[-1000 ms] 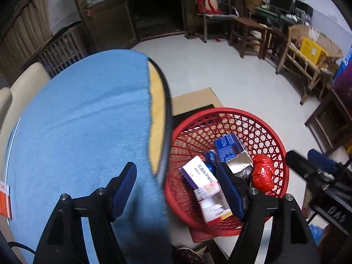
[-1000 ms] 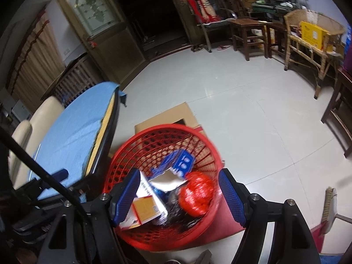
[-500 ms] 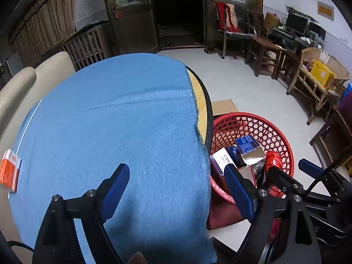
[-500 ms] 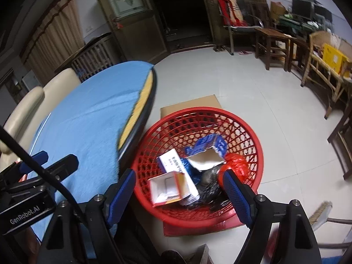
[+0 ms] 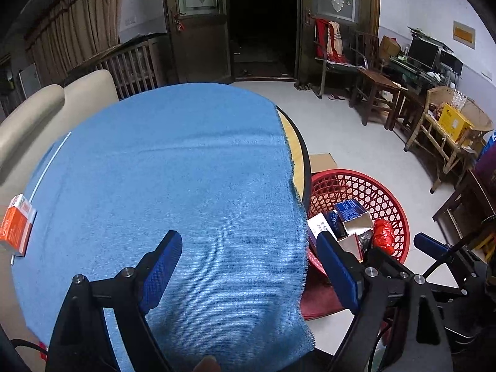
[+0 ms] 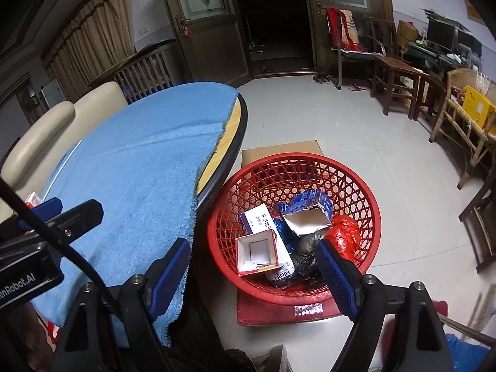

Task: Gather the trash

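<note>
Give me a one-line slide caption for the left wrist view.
Open left gripper over the blue tablecloth, orange box at far left, red basket of trash beside the table.

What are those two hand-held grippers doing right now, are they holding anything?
Left hand-held gripper: open, empty, above the blue tablecloth.
Right hand-held gripper: open, empty, near the red basket.
</note>
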Motion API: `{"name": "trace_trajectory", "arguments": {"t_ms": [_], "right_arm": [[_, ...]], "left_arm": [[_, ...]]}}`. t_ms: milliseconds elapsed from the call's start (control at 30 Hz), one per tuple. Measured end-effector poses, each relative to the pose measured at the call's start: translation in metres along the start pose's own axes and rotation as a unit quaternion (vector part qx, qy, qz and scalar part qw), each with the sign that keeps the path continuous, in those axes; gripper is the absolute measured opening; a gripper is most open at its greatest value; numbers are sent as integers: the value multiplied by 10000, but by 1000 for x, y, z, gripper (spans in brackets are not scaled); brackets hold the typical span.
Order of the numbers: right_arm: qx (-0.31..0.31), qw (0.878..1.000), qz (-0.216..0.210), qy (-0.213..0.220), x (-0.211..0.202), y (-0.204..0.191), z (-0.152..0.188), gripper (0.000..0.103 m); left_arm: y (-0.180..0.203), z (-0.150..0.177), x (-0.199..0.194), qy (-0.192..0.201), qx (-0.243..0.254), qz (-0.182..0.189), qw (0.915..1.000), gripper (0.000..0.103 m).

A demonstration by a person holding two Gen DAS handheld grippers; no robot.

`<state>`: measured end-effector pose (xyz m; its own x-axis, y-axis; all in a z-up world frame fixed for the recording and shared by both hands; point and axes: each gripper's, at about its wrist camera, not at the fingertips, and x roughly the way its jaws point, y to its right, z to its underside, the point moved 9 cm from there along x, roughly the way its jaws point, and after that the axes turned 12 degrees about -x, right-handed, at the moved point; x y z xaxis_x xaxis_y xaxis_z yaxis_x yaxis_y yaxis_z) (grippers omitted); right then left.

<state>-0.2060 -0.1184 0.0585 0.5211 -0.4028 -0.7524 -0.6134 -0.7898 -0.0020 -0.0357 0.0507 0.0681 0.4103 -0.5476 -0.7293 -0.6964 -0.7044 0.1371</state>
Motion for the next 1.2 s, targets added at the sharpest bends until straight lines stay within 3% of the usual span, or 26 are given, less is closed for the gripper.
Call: {"name": "trace_trajectory", "arguments": {"t_ms": [1200], "right_arm": [[59,9998,119,-112,3,3,5,85]], "left_arm": [[7,6,3,-2,99,-146,9998,89]]}}
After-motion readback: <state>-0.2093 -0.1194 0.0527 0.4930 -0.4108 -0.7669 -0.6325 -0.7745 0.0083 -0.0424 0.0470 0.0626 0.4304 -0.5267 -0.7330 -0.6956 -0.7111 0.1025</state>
